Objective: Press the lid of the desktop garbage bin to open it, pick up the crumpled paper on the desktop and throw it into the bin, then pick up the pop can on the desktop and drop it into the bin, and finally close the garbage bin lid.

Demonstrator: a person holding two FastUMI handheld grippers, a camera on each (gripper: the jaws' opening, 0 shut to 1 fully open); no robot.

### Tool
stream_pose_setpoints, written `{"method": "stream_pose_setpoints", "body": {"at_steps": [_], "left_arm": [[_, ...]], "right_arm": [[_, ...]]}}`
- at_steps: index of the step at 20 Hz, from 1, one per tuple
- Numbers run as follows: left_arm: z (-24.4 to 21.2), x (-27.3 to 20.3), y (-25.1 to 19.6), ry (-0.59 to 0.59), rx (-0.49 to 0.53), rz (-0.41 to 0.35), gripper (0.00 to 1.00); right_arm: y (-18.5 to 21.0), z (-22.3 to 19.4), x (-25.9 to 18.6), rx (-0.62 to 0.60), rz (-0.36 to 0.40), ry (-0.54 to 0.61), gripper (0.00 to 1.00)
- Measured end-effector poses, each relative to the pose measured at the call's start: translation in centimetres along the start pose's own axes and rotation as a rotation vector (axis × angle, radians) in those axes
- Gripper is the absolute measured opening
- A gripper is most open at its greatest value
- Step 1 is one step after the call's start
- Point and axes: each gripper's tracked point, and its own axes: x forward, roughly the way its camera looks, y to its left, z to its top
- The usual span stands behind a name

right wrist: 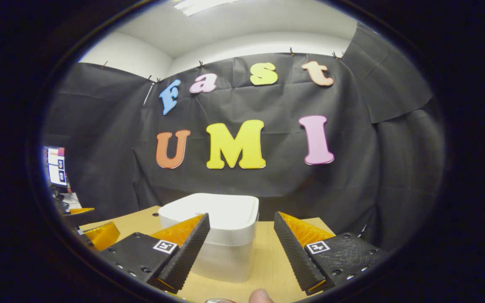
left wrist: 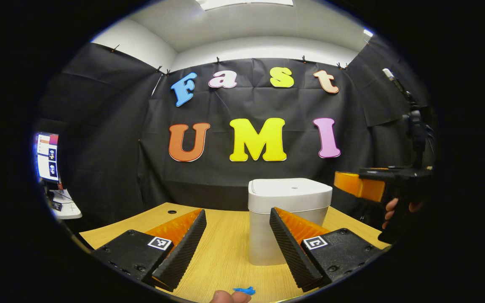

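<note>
**Left gripper view and right gripper view: both grippers held wide before the closed bin**

Left gripper view: the left gripper (left wrist: 237, 248) is held above the wooden table (left wrist: 225, 256), its two fingers spread wide with nothing gripped between them. The white garbage bin (left wrist: 286, 210) is seen standing upright on the table just beyond the fingertips, its lid (left wrist: 291, 187) lying flat and closed. A small blue scrap (left wrist: 244, 290) is seen on the table at the bottom edge, beside a fingertip (left wrist: 227, 297). At the right edge, the other gripper (left wrist: 377, 189) is seen held by a hand (left wrist: 396, 208) beside the bin.

Right gripper view: the right gripper (right wrist: 241, 248) is likewise held wide, with nothing gripped. The bin (right wrist: 215, 235) is seen close ahead, slightly left of the gap, lid (right wrist: 217, 212) closed. The table (right wrist: 274, 269) is seen below. A monitor (right wrist: 56, 171) is glimpsed at far left.
</note>
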Motion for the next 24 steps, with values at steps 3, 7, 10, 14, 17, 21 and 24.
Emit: {"method": "stream_pose_setpoints", "body": {"at_steps": [3,7,10,14,17,21,24], "left_arm": [[-0.2,-0.3,0.6,-0.002,0.003,0.004,0.97],[-0.6,-0.3,1.7,0.005,0.000,0.014,0.97],[-1.0,-0.2,2.5,0.011,-0.006,0.030,0.97],[-1.4,0.0,2.8,0.017,-0.017,0.029,0.97],[-1.5,-0.2,2.8,0.018,-0.015,0.025,0.97],[-1.8,-0.1,3.3,0.021,-0.009,0.041,0.97],[-1.9,0.0,2.8,0.021,-0.020,0.035,0.97]], "right_arm": [[1.5,0.4,2.8,-0.001,0.019,0.022,0.95],[3.4,-0.4,5.0,-0.027,0.039,0.067,0.70],[4.3,-0.9,6.0,-0.032,0.049,0.087,0.28],[5.9,-2.0,6.5,-0.050,0.093,0.141,0.00],[6.3,-2.9,6.9,-0.061,0.107,0.158,0.00],[6.2,-4.0,7.0,-0.061,0.105,0.177,0.00],[6.0,-4.2,7.1,-0.104,0.101,0.180,0.01]]}}
